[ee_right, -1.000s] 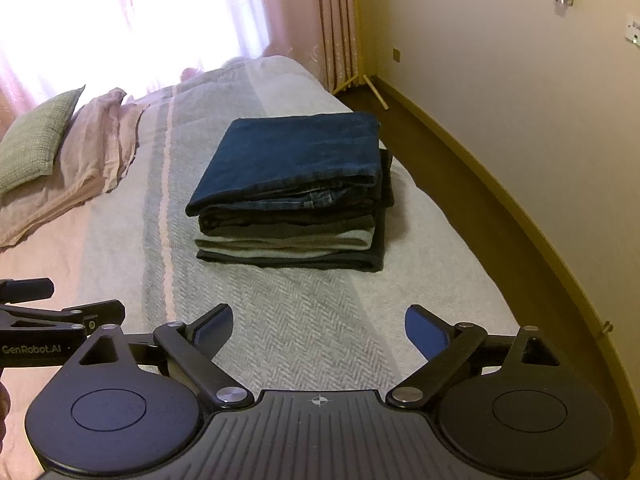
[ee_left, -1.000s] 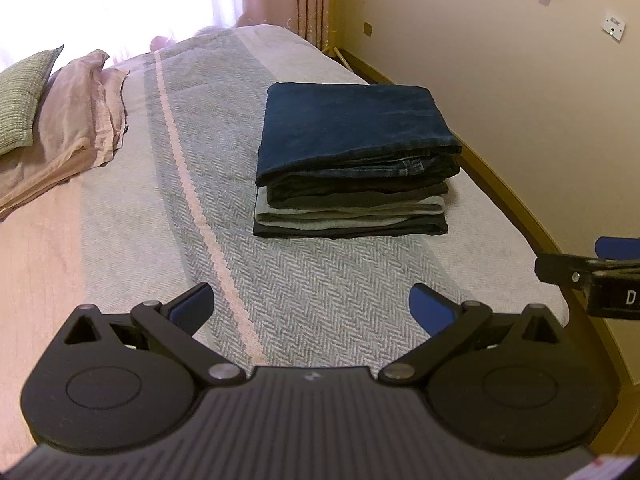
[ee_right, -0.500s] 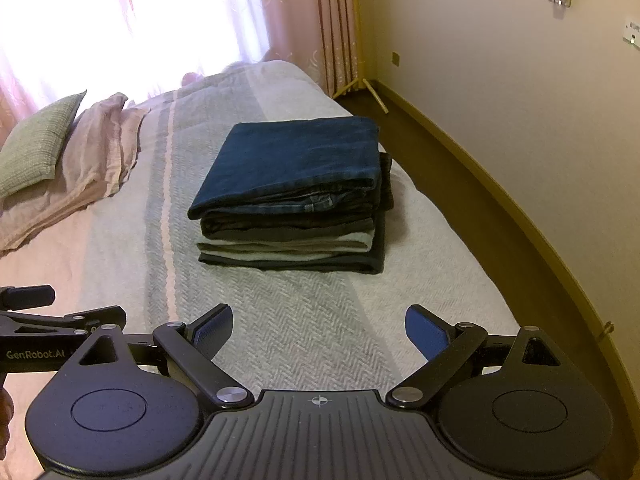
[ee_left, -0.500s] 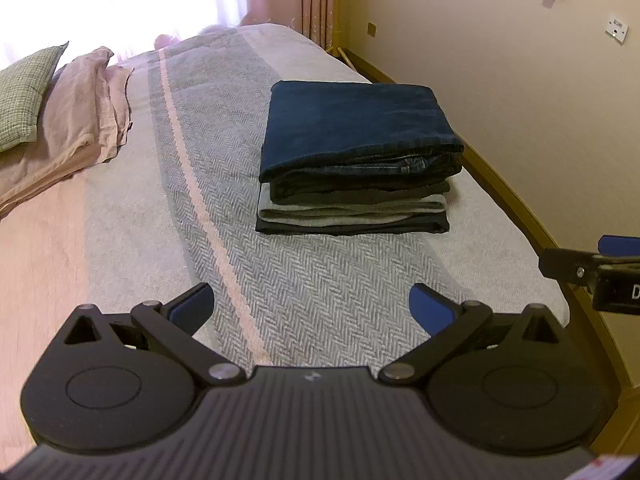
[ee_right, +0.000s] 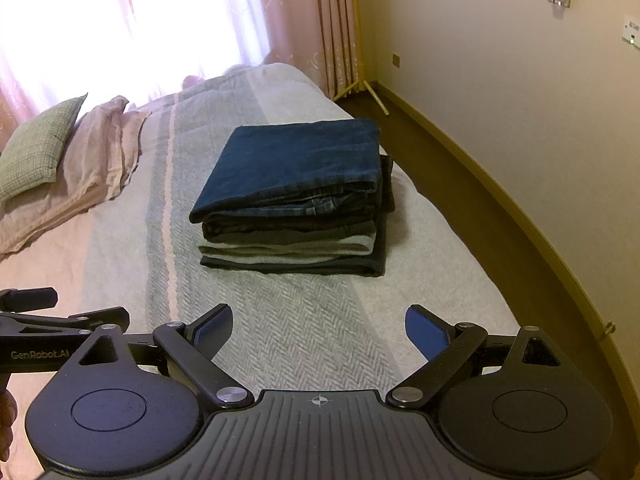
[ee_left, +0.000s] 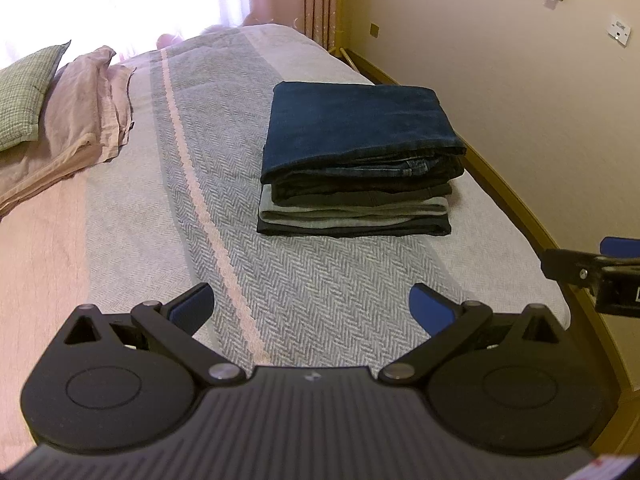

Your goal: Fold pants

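A stack of several folded pants [ee_left: 356, 168] [ee_right: 296, 200] lies on the bed, dark blue jeans on top, then dark, grey and black layers. My left gripper [ee_left: 312, 306] hovers open over the grey herringbone bedspread, well short of the stack, nothing between its blue pads. My right gripper [ee_right: 320, 328] is open too and holds nothing, at a similar distance from the stack. In the left wrist view the right gripper's finger pokes in at the right edge. The left gripper's body shows at the left edge of the right wrist view.
The bed [ee_left: 132, 240] carries a grey and pink striped bedspread. A green pillow [ee_right: 36, 148] and pink pillows [ee_left: 76, 120] lie at the far left. A wall [ee_right: 520, 100] and dark floor strip [ee_right: 460, 184] run along the bed's right side; curtains [ee_right: 316, 20] hang behind.
Both grippers have drawn back slightly from the stack and tilted up a little. The folded stack has not moved, and both grippers stay open.
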Motion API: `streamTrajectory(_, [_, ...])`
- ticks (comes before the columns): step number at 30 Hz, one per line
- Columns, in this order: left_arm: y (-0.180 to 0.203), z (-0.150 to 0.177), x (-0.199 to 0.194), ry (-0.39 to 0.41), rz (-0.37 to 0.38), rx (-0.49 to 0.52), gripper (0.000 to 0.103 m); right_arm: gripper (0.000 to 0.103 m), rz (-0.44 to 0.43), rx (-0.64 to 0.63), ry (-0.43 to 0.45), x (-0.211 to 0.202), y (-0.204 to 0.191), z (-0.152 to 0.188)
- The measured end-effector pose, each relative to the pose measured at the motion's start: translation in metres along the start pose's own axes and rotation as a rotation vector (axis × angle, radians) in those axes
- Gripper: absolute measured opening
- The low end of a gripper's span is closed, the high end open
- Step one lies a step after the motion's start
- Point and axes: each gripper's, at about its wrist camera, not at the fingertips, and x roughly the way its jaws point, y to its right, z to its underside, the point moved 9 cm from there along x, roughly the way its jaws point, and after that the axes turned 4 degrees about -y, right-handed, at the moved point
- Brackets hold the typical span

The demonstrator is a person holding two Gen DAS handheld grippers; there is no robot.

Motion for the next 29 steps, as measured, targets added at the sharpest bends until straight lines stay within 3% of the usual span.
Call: streamTrajectory(29, [0.022,-0.017,0.009,0.026,-0.030,0.017,0.102,0.091,-0.013,-0.005,-0.007,0.010,0.018,-0.011])
